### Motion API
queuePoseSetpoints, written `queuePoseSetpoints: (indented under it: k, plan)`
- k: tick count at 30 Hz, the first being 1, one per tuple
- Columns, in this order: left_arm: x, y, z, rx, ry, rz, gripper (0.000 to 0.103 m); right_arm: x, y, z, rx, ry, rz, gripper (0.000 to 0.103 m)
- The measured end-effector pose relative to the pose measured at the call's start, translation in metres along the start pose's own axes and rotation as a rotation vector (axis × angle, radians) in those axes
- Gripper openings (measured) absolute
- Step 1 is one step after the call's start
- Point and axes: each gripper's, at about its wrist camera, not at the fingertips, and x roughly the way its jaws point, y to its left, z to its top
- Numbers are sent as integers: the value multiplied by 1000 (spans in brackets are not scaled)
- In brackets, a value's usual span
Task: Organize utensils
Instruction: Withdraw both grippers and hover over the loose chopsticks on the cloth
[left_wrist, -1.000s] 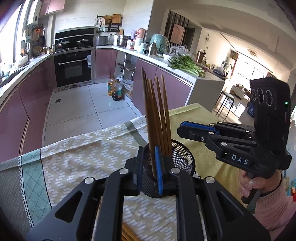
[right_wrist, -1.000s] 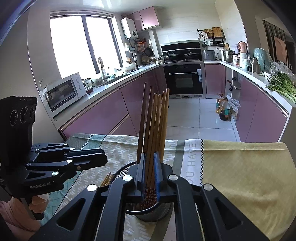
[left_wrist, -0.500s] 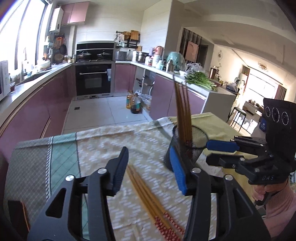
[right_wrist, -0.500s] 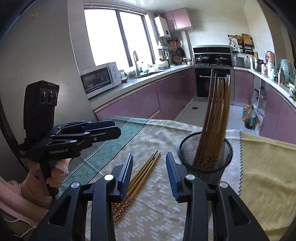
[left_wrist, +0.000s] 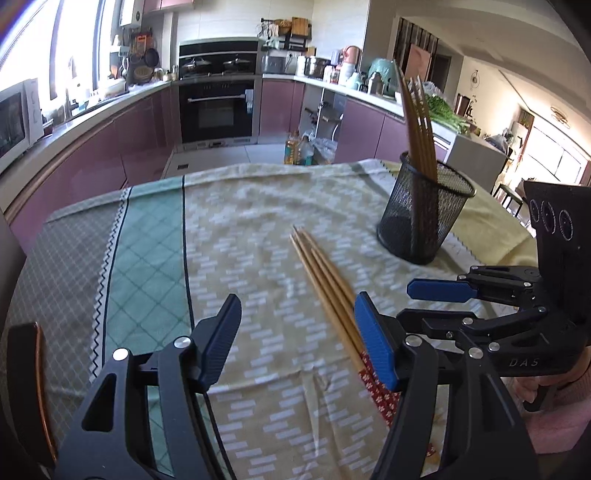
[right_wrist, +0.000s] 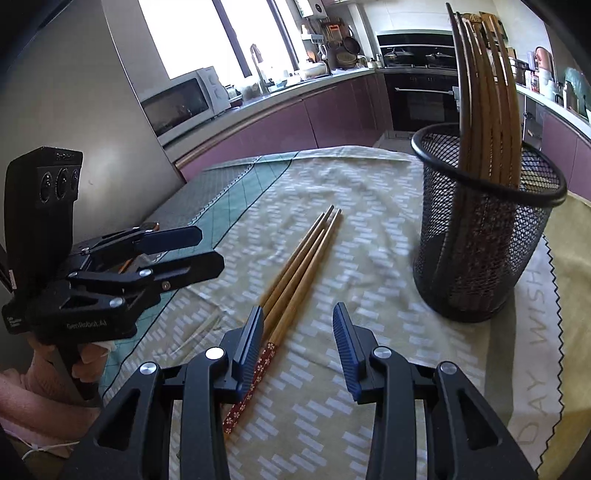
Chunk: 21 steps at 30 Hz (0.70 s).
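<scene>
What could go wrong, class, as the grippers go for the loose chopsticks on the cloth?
1. The loose wooden chopsticks lie bunched, so a pinch may lift only some.
2. The black mesh cup holds tall leaning chopsticks; a bump might tip it.
3. The left gripper and right gripper sit close and could collide.

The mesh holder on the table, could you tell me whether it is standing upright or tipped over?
Upright. The mesh holder stands on its base on the tablecloth, open rim up, with chopsticks standing inside.
</scene>
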Motion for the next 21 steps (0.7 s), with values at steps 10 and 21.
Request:
queuePoseSetpoints:
  k: [10,21]
  plan:
    - [16,0,-4,-4,72,14,64,13,3,2,0,34,-26,37]
    - [32,-7,-1,20,108,5,58,21,8,2,-5,55,-42,37]
